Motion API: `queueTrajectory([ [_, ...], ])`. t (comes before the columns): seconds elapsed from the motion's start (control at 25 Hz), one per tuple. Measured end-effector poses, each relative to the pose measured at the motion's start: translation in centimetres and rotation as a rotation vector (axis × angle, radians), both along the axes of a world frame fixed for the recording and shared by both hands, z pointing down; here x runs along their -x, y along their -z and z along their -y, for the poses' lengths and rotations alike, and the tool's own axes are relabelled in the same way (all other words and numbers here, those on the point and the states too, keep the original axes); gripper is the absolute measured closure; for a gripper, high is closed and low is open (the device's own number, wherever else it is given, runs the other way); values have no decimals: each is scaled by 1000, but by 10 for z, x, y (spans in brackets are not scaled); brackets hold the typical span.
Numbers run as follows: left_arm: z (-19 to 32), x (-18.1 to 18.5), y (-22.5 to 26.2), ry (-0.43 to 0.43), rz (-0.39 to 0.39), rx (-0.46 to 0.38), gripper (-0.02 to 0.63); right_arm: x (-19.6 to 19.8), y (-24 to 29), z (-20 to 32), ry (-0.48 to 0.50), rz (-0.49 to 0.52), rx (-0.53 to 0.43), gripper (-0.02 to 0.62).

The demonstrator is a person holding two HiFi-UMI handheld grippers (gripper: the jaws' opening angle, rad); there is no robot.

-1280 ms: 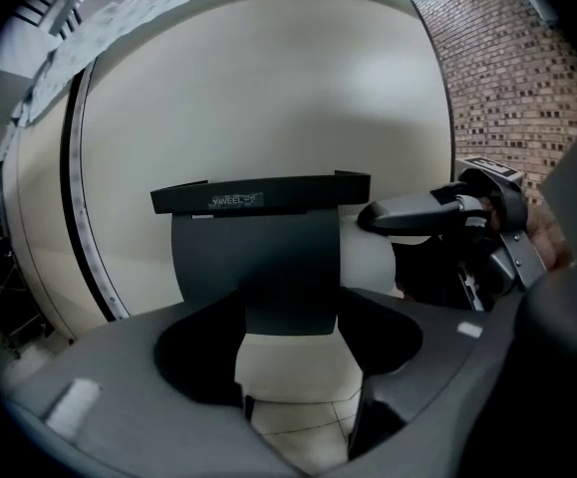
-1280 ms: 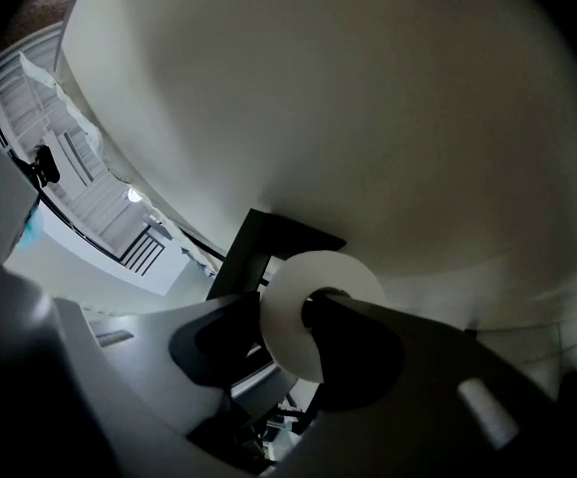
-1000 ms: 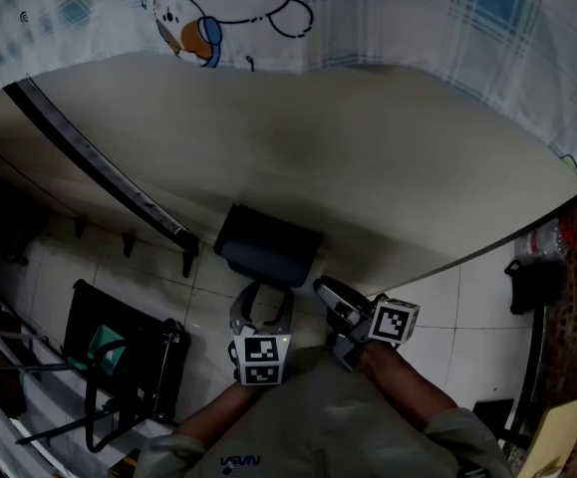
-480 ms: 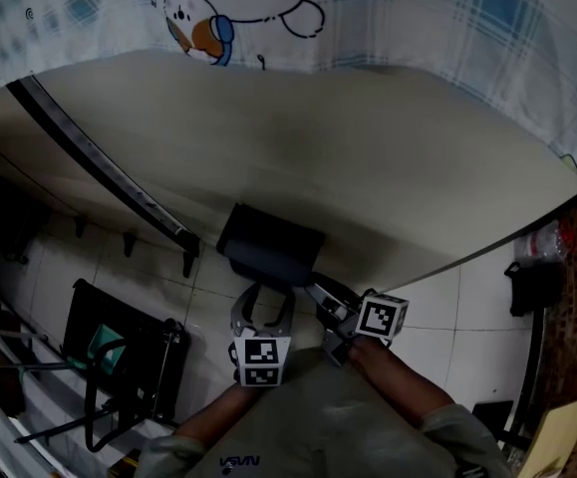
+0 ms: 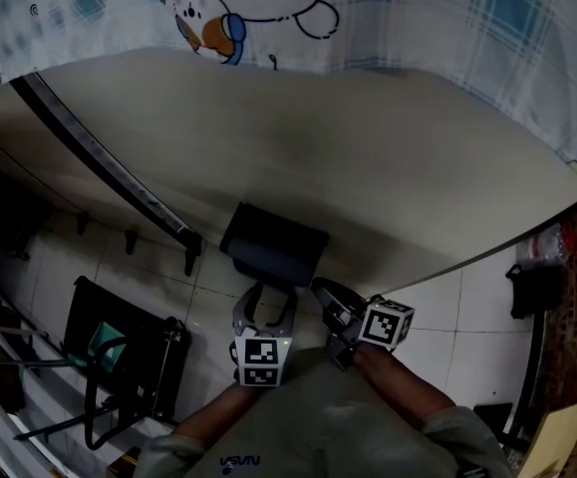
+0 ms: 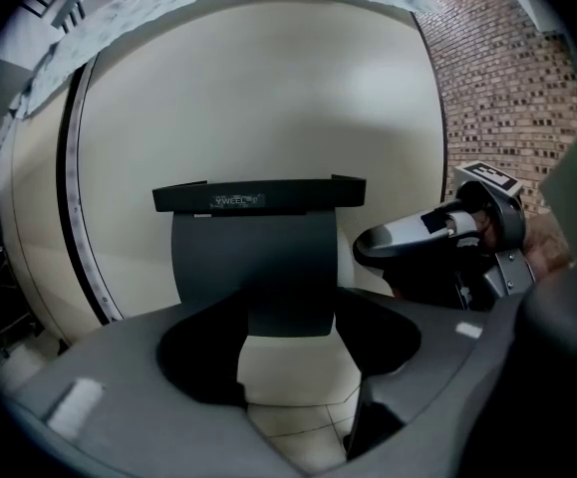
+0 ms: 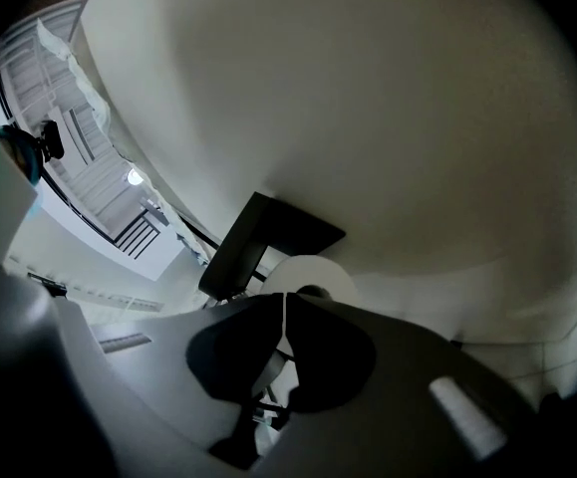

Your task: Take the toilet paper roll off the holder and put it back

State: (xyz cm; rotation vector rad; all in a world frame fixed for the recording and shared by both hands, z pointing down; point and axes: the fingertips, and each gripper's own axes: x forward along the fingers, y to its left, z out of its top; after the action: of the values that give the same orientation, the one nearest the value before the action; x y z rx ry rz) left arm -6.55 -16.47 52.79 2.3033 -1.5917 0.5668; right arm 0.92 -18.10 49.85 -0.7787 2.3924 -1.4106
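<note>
Hanging under the black holder [image 6: 258,242] straight ahead of the left gripper [image 5: 267,303], the toilet paper roll [image 7: 315,271] sat just beyond the tips of the right gripper [image 7: 286,309]. That gripper's jaws were pressed together with nothing visible between them, while the left gripper's stood wide apart, empty.

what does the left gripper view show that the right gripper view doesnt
Left gripper view only: the front of the holder with its printed lid, a brick wall, the right tool seen from outside, and the left tool with jaws apart.
Right gripper view only: the round end of the toilet paper roll with its core, tucked under the lid, and the right tool's jaws closed together in front of it.
Both: the black holder mounted on the cream wall.
</note>
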Motion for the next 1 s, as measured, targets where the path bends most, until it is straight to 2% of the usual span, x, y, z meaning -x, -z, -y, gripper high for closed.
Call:
queueTrajectory([
  [0.68,-3,1,2,-9,-5,1,330,33,-10,5,78,-115,-33,595],
  [0.76,-5,0,2,-11,-5,-3,357,32,-13,6,76,-146,-45,595],
  [1.0,-8,-3,5,-6,-7,-17,380,31,-15,2,84,-185,-77,595],
])
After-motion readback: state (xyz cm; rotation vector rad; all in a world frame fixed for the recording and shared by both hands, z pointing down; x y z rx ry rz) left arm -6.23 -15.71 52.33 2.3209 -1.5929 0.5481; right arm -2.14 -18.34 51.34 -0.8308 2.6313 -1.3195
